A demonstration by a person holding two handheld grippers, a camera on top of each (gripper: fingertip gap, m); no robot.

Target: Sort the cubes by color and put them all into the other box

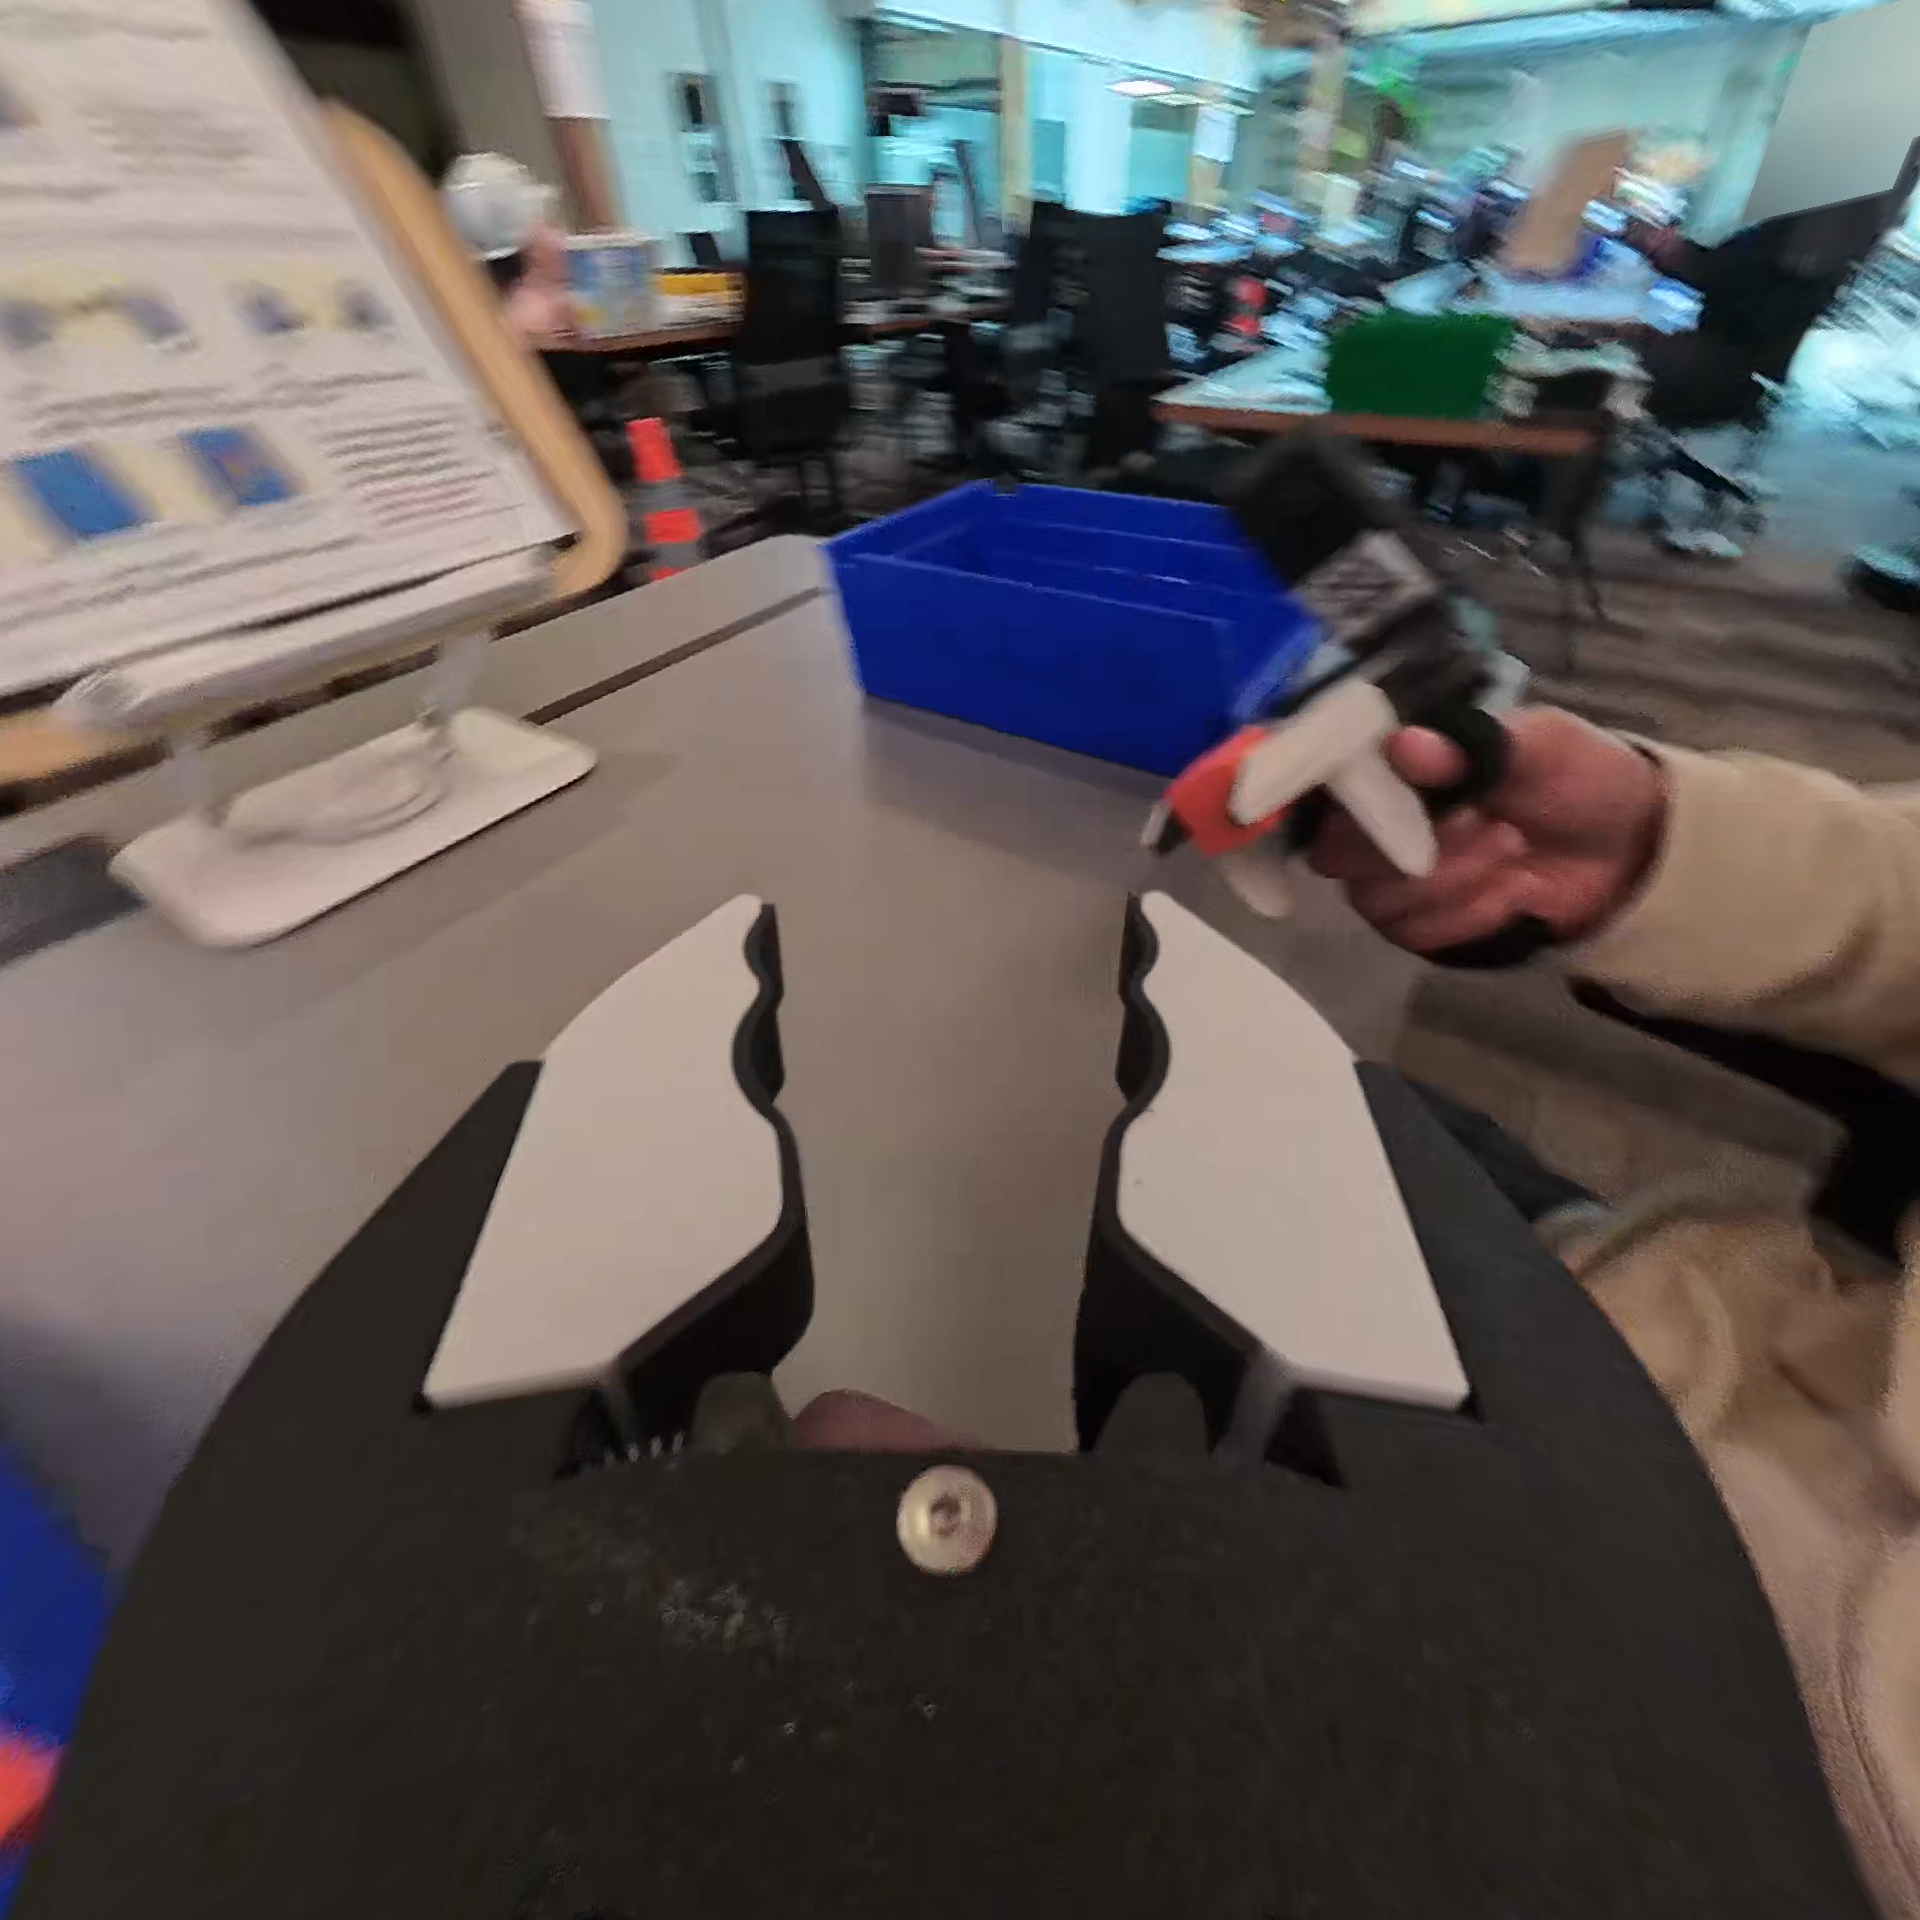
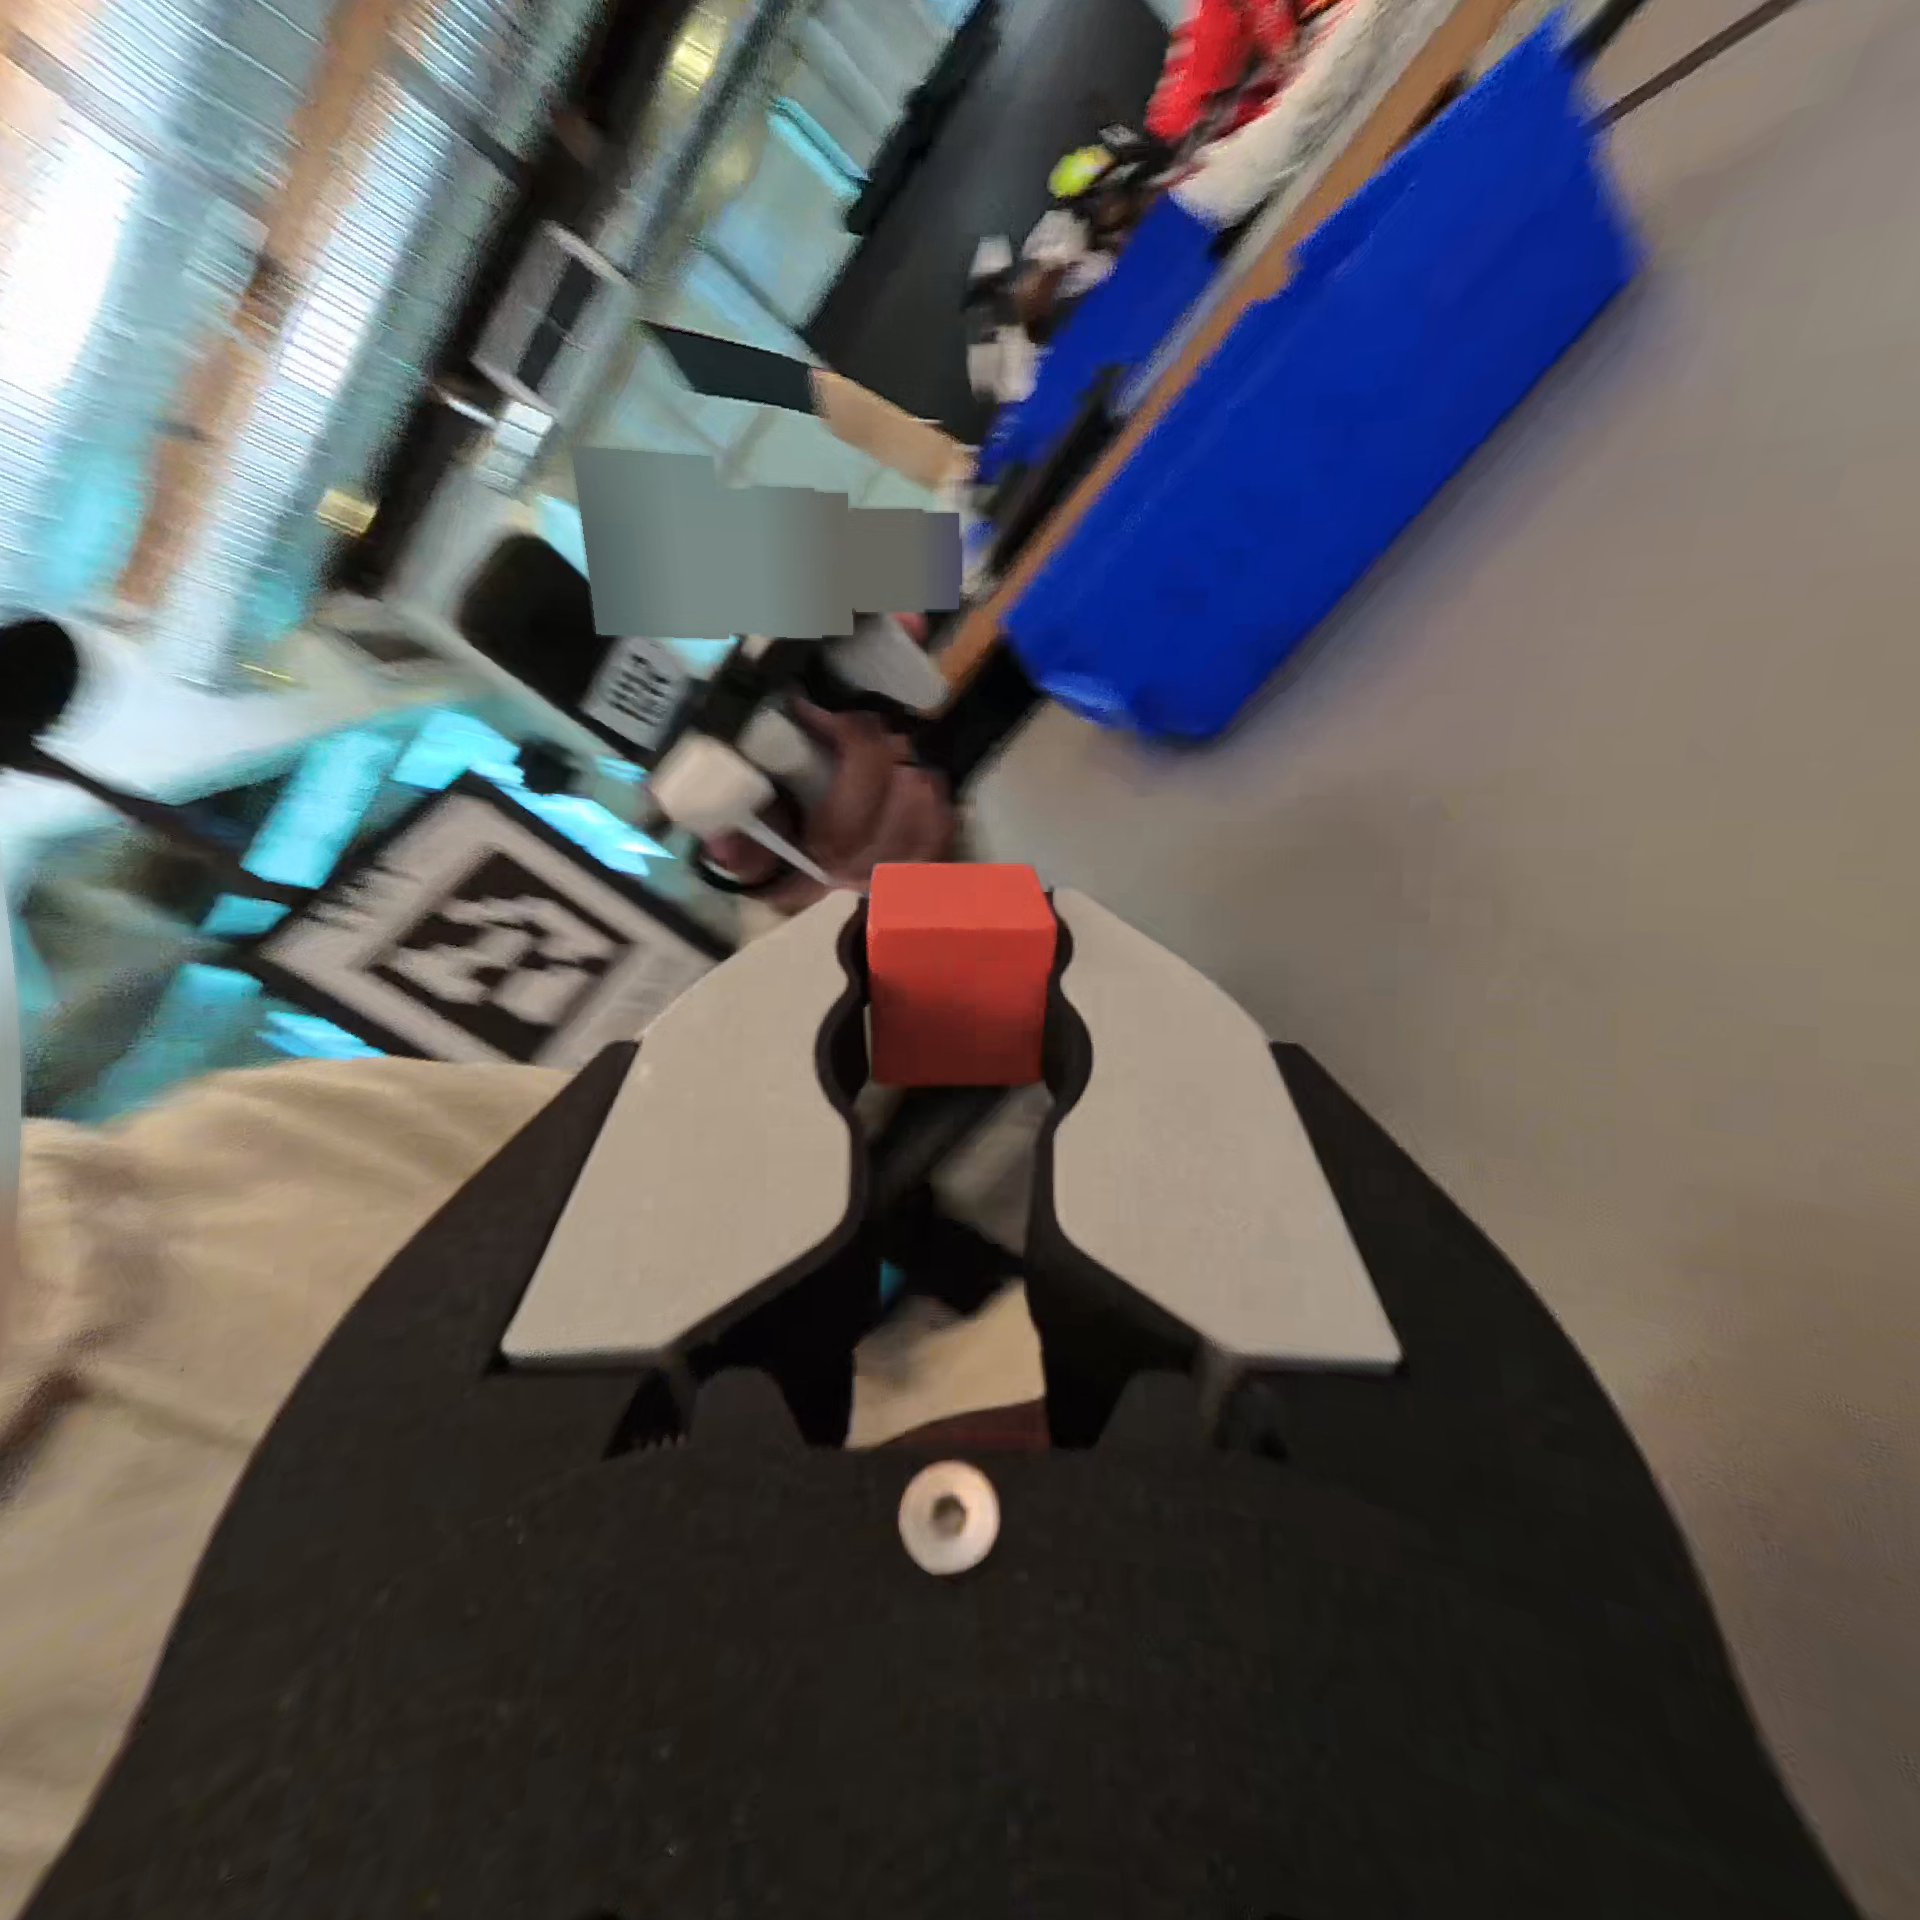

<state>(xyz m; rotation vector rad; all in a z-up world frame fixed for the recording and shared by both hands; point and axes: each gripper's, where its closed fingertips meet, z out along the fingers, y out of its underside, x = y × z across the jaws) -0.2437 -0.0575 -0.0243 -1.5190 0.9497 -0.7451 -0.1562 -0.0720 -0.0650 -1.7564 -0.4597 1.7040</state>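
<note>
A red cube (image 2: 958, 971) is pinched by the right gripper (image 2: 958, 935) near the blue box (image 1: 1049, 613); the left gripper (image 1: 951, 925) is held spread, empty.

- From my feed I see a grey table (image 1: 727, 790) in the foreground, a dark seam running across it.
- A document stand (image 1: 343, 810) with printed pages sits on its left part.
- Beyond it, an open office: black chairs (image 1: 790, 343), cluttered wooden desks (image 1: 1382, 421), an orange cone (image 1: 665, 499).
- Pale, bright glazed walls (image 1: 935, 125) behind; everything distant is blurred.
</note>
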